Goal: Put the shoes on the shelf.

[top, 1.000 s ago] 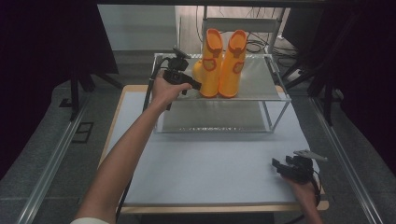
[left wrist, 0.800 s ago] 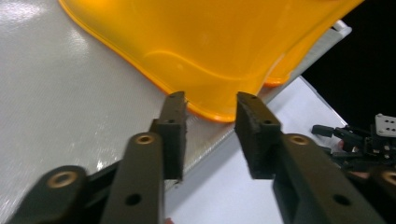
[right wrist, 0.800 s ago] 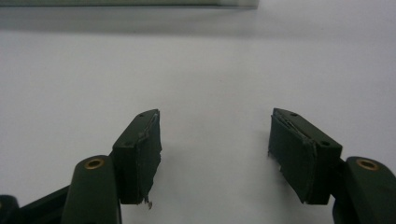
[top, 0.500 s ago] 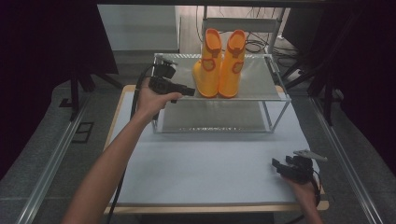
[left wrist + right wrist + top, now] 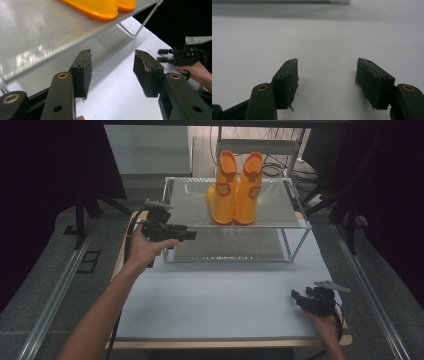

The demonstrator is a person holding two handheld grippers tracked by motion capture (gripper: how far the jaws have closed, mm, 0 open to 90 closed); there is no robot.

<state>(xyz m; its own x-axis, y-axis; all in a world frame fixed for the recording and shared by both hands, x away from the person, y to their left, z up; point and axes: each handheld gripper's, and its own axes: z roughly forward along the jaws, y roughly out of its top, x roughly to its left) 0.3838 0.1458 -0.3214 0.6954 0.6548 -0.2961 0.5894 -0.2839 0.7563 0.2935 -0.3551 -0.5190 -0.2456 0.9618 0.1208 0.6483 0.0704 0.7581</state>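
Overhead light falls on my desk (image 5: 220, 305), leaving the room around it almost black in the high view. The metal shelf (image 5: 200, 207) catches a soft sheen, and the orange boots (image 5: 235, 190) glow brightest of all. That view is dim and a little grainy, with rails at the sides bowing slightly outward. From my left tool (image 5: 111, 71), the shelf surface smears into streaked glare and motion blur, while the jaws stay sharp; my other hand (image 5: 197, 71) sits soft against darkness. From my right tool (image 5: 327, 82), the white desk reads flat and evenly lit, faint shadows pooling under each jaw, the far edge hazy.
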